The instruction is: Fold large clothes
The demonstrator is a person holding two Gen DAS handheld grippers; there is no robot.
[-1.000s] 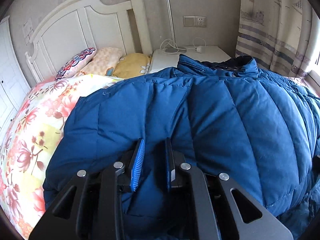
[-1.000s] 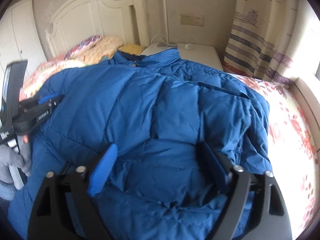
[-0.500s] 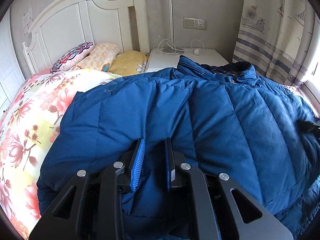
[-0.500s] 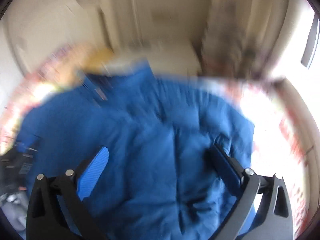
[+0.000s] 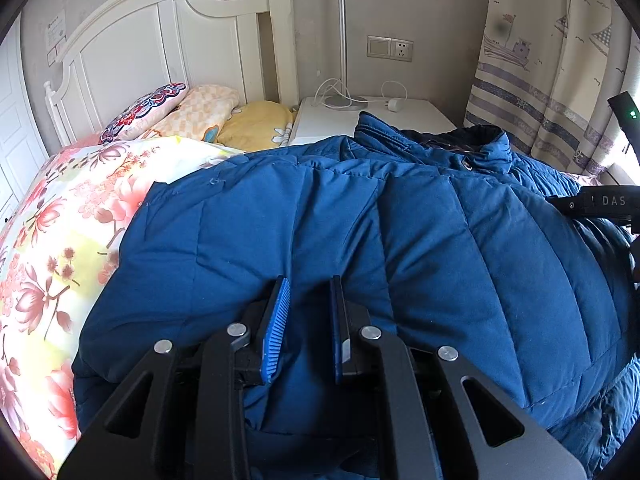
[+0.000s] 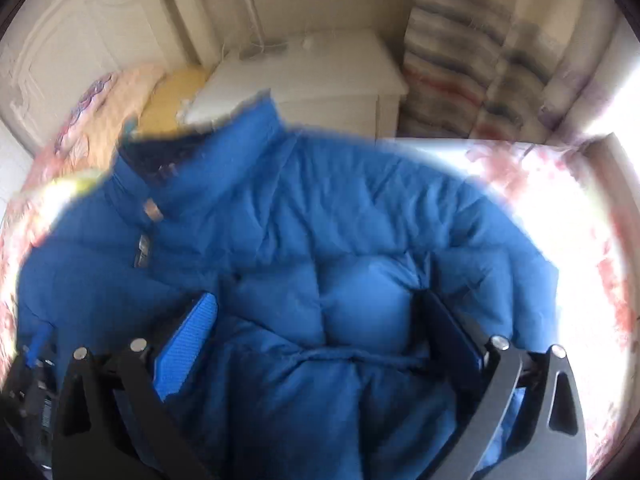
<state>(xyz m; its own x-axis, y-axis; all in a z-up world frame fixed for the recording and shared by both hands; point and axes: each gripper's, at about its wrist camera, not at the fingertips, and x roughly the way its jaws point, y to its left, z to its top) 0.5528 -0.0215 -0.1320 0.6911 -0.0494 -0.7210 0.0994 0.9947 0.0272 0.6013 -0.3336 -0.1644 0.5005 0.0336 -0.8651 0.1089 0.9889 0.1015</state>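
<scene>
A puffy blue quilted down jacket point(image 5: 400, 240) lies spread across a bed covered by a floral quilt in pink and yellow point(image 5: 60, 240), its stitched channels running in soft padded ridges and its dark-lined stand-up collar point(image 5: 460, 144) pointing toward the white bedside cabinet point(image 5: 400, 116). Three pillows, one patterned in red and navy point(image 5: 144, 112), one peach checked point(image 5: 200, 108) and one yellow point(image 5: 256, 124), rest against the white panelled wooden headboard point(image 5: 160, 48). A slim silver lamp stem point(image 5: 342, 40) rises from the cabinet, with a white cable looped beside it, and a striped curtain printed with boats point(image 5: 540, 80) hangs at the right.

The left gripper point(image 5: 308, 292), tilted down over the near edge of the jacket, has its blue ribbed pads point(image 5: 276, 332) drawn together on a fold of the blue fabric, which bulges between and below them. The right gripper point(image 6: 316, 304), seen in a motion-blurred view, points steeply down over a rounded padded section of the jacket; its jaws have just been opening and stand wide apart, the fabric lying between them with neither pad pressing on it.
</scene>
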